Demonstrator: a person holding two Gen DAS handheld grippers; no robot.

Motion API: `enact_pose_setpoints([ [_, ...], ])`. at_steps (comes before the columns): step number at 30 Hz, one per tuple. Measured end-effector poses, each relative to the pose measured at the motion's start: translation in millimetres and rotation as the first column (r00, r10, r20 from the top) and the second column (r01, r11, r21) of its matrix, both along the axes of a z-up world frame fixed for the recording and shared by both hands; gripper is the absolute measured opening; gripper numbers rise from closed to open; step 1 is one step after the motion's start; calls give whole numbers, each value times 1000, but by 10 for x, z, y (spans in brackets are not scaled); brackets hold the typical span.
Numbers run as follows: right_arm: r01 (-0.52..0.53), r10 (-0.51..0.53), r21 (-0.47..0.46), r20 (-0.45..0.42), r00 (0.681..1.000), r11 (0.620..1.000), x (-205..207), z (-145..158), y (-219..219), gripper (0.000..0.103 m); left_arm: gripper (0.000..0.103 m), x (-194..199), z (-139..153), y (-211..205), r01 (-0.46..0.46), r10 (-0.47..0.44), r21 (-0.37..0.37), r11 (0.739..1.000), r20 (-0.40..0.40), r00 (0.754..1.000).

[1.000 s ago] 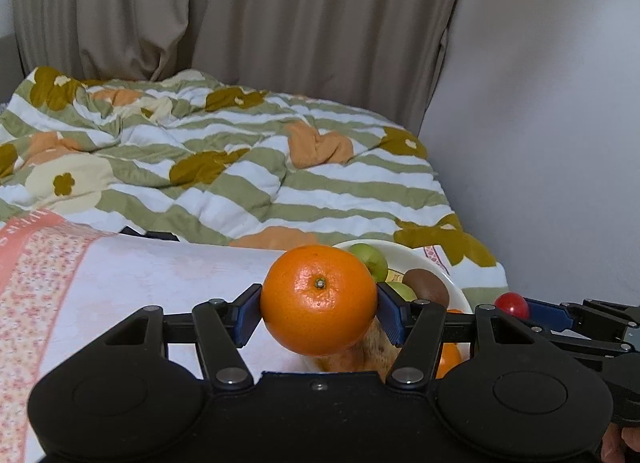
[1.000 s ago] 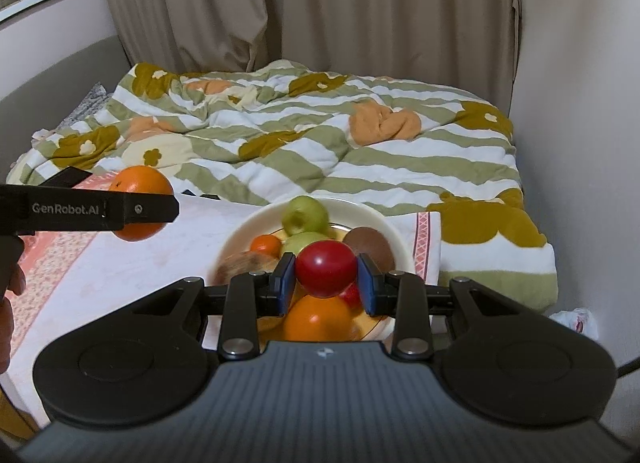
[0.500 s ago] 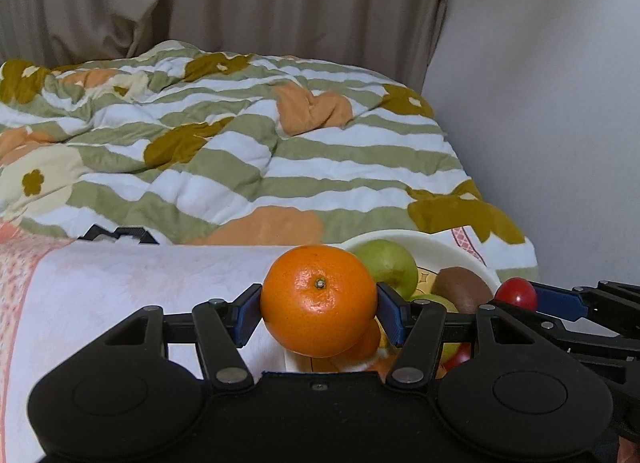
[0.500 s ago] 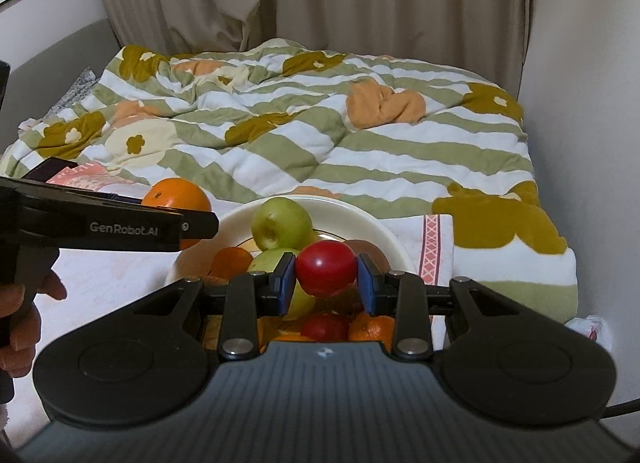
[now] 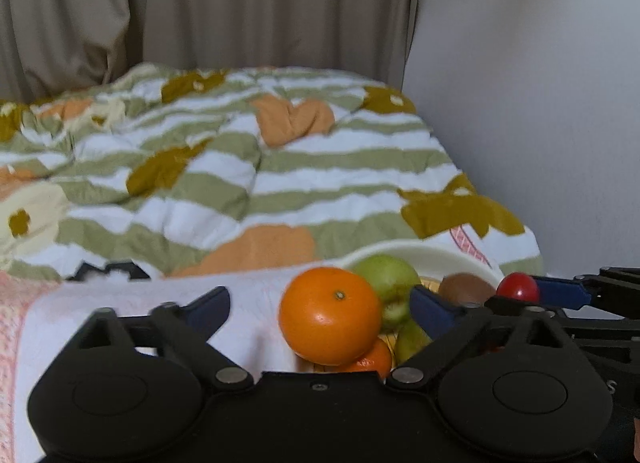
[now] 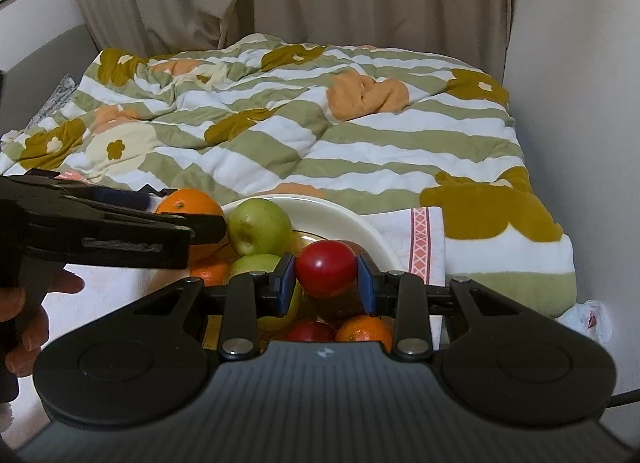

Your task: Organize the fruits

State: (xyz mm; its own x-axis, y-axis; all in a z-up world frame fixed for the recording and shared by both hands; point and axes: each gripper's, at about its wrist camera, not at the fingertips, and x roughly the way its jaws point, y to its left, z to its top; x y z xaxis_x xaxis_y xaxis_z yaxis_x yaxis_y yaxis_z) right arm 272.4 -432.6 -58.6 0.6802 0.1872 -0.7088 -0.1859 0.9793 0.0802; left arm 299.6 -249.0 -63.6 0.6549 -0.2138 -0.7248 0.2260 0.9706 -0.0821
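The left claw (image 5: 320,309), which half a second earlier had clenched the orange (image 5: 330,315), now stood released with the fruit resting on the heap at the bowl's (image 6: 340,215) near edge, while the right claw (image 6: 326,278) grasped a red fruit (image 6: 326,269) above it.

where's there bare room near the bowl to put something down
Bare white cloth lies left of the bowl, running toward its pink patterned edge. The bowl is crowded: green apples, oranges, a kiwi piled up, both grippers over it.
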Motion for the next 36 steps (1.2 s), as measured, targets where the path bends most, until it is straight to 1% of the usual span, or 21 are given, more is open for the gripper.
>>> enact_pose_setpoints([
  [5, -9, 9, 6, 10, 1000, 1000, 36, 32, 21, 48, 99, -108, 88, 136, -29, 29, -18, 999, -6, 1000],
  [10, -51, 51, -4, 22, 998, 999, 115, 35, 86, 48, 99, -259, 133, 285, -62, 62, -24, 998, -15, 998],
  [15, -96, 96, -9, 26, 995, 995, 218, -47, 141, 48, 99, -404, 152, 423, -99, 98, -34, 995, -28, 995],
  [19, -117, 117, -10, 22, 993, 993, 266, -150, 135, 48, 99, -511, 184, 510, -134, 134, -32, 990, -16, 991],
  [24, -150, 150, -11, 45, 988, 989, 281, -214, 110, 50, 99, -707, 202, 579, -183, 183, -28, 983, -6, 983],
  [25, -159, 159, -4, 51, 986, 987, 276, -217, 103, 53, 99, -748, 204, 596, -191, 191, -27, 981, -7, 982],
  [26, -160, 160, -1, 57, 985, 987, 270, -215, 96, 65, 99, -802, 211, 608, -201, 201, -26, 979, -6, 980],
  [27, -157, 157, -2, 65, 985, 988, 264, -204, 96, 83, 99, -849, 220, 625, -206, 206, -27, 978, -3, 978],
  [29, -146, 147, -12, 90, 985, 989, 211, -164, 96, 102, 99, -929, 244, 642, -218, 218, -24, 976, 2, 976],
  [33, -134, 137, -27, 104, 985, 991, 89, -57, 121, 103, 99, -1063, 305, 680, -233, 233, -32, 972, 10, 972],
  [36, -122, 123, -22, 117, 985, 992, -45, 71, 140, 103, 99, -1207, 391, 733, -235, 236, -41, 971, 33, 971],
])
